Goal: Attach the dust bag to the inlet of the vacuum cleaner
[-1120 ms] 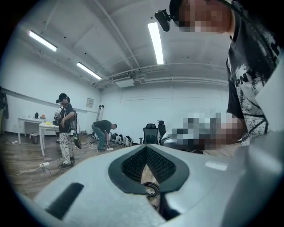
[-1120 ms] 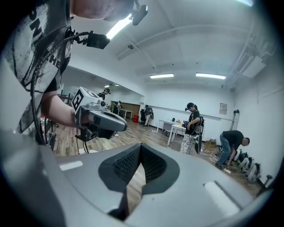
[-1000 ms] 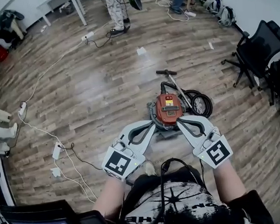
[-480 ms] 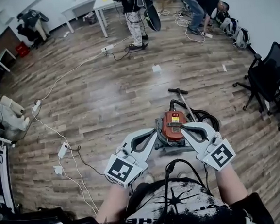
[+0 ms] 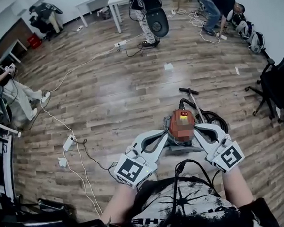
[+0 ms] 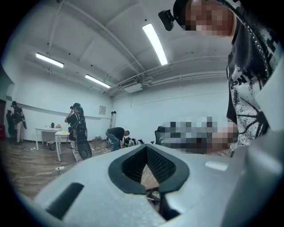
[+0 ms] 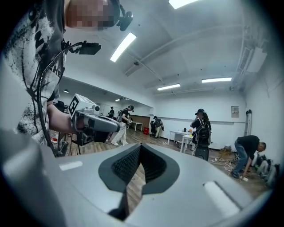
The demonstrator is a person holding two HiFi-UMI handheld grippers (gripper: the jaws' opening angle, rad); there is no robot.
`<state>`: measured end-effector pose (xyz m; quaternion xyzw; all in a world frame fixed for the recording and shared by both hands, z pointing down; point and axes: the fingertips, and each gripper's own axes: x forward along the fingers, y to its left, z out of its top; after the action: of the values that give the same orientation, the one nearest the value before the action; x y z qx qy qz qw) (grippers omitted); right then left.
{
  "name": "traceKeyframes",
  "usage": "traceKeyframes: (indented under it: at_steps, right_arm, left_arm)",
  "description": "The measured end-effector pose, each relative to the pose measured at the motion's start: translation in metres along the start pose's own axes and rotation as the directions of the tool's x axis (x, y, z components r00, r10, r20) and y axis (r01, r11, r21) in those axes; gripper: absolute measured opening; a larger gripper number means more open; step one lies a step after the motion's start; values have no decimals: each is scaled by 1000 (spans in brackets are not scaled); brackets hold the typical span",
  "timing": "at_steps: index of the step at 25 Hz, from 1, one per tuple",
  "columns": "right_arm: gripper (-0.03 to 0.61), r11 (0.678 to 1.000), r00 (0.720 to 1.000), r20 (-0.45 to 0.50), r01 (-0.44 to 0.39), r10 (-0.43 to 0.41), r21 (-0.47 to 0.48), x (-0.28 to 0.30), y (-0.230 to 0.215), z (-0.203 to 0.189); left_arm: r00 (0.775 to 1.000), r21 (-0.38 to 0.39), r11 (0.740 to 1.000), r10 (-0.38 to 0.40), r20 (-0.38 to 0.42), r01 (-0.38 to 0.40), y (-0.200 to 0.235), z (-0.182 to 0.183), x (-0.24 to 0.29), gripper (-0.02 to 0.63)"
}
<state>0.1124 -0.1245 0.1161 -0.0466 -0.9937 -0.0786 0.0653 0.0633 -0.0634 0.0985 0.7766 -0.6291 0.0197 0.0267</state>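
A mosaic patch covers most of the top of the vacuum cleaner [image 5: 178,116], and the tips of the left gripper [image 5: 163,133] and right gripper [image 5: 198,128] hide its flanks. The head view's right edge cuts off the office chair [image 5: 279,81].

The person wears a black T-shirt [image 5: 190,207] with a white spattered starburst print and short black sleeves. A thin black cable [image 5: 175,191] runs down the chest, and a small black camera [image 6: 167,19] is mounted at the head. The left gripper [image 5: 164,133] and right gripper [image 5: 197,127] have pale grey, smoothly curved shells with dark-rimmed cut-outs. Each carries a white cube [image 5: 132,169] printed with black square markers. The fingers [image 6: 163,167] are lined with black ribbed pads.
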Motion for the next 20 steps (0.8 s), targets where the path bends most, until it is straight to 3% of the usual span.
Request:
traceKeyframes:
  at_steps: [20]
  right_arm:
    - [6, 1000, 1000, -7, 22, -22, -18, 34, 39, 2]
  left_arm:
    - [999, 1, 1000, -21, -27, 21, 28, -11, -45, 2]
